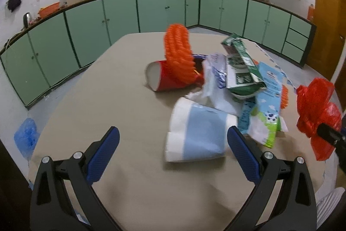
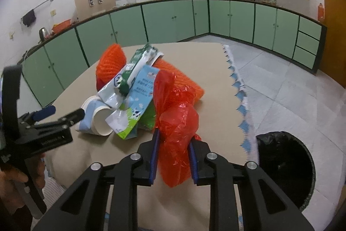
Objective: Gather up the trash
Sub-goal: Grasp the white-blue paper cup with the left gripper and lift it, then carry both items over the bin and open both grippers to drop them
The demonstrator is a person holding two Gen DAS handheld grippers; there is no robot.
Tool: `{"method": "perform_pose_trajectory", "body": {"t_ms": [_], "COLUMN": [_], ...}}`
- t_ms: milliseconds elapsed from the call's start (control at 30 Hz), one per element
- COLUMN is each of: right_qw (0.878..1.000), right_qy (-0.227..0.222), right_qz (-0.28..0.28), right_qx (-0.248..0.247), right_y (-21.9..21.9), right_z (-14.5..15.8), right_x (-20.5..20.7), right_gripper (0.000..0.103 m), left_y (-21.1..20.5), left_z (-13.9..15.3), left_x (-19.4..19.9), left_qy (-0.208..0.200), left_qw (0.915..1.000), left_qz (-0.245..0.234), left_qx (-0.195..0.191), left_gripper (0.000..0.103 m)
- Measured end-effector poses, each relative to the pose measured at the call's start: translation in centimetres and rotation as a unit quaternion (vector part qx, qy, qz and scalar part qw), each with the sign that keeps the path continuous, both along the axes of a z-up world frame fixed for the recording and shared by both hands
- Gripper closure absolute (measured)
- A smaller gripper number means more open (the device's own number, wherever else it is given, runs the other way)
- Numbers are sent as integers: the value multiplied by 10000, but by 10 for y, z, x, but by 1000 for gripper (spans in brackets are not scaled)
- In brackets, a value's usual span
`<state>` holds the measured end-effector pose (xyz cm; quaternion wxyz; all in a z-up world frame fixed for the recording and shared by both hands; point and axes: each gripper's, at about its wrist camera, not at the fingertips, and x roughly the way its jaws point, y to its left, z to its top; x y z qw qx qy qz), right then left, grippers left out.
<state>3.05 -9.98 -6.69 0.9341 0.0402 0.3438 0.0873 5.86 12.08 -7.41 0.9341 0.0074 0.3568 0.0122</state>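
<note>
Right gripper (image 2: pixel 174 157) clamped on a crumpled red plastic bag (image 2: pixel 176 122), held above the near edge of the beige-topped table (image 2: pixel 216 70). Left gripper (image 1: pixel 173 155) spread wide, nothing between its blue-padded fingers (image 1: pixel 103 153), low over the table just short of a white-and-pale-blue paper cup (image 1: pixel 199 133) lying on its side. Behind the cup, a heap: blue-and-green cow-print milk carton (image 1: pixel 266 109), crushed green-and-white carton (image 1: pixel 242 66), red paper cup (image 1: pixel 164 77) on its side, orange foam netting (image 1: pixel 178 51). Black-lined round bin (image 2: pixel 285 168) on the tiled floor, right of the table.
</note>
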Motion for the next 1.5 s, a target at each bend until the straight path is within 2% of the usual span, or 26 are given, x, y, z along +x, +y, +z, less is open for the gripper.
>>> {"method": "perform_pose_trajectory", "body": {"t_ms": [133, 500, 767, 833, 867, 900, 967, 1133, 1300, 1500], "right_qw": [9999, 9999, 9998, 9998, 9998, 9998, 9998, 9997, 9994, 9967], "right_qy": [35, 79, 100, 105, 99, 94, 79, 20, -126, -249], "right_qz": [-131, -128, -160, -166, -165, -165, -171, -217, -306, -772], "right_qx": [-1, -28, -48, -63, -72, -78, -78, -64, -54, -48], "right_y": [-10, -10, -10, -10, -10, -9, -9, -13, -22, -64], "right_z": [-1, -6, -6, -6, -5, -5, -3, 1, 11, 23], "right_x": [2, 3, 2, 2, 1, 1, 1, -3, -10, -24], "right_gripper": [79, 79, 79, 79, 79, 79, 79, 79, 79, 79], "left_y": [-11, -16, -11, -9, -9, -8, -9, -12, -18, -54], "left_z": [-8, -9, -26, -28, -28, -29, -30, -20, 6, 36], "left_x": [7, 8, 17, 17, 16, 16, 16, 6, -9, -17], "left_qy": [62, 64, 349, 379, 369, 390, 409, 144, -219, -455], "left_qw": [10000, 9994, 9983, 9979, 9977, 9973, 9969, 9985, 9985, 9940], "left_qz": [-63, -237, -155, -182, -222, -264, -298, -286, -300, -848], "left_qx": [24, -248, -436, -484, -528, -560, -598, -446, -409, -525], "left_gripper": [6, 6, 6, 10, 24, 30, 31, 31, 31, 31]}}
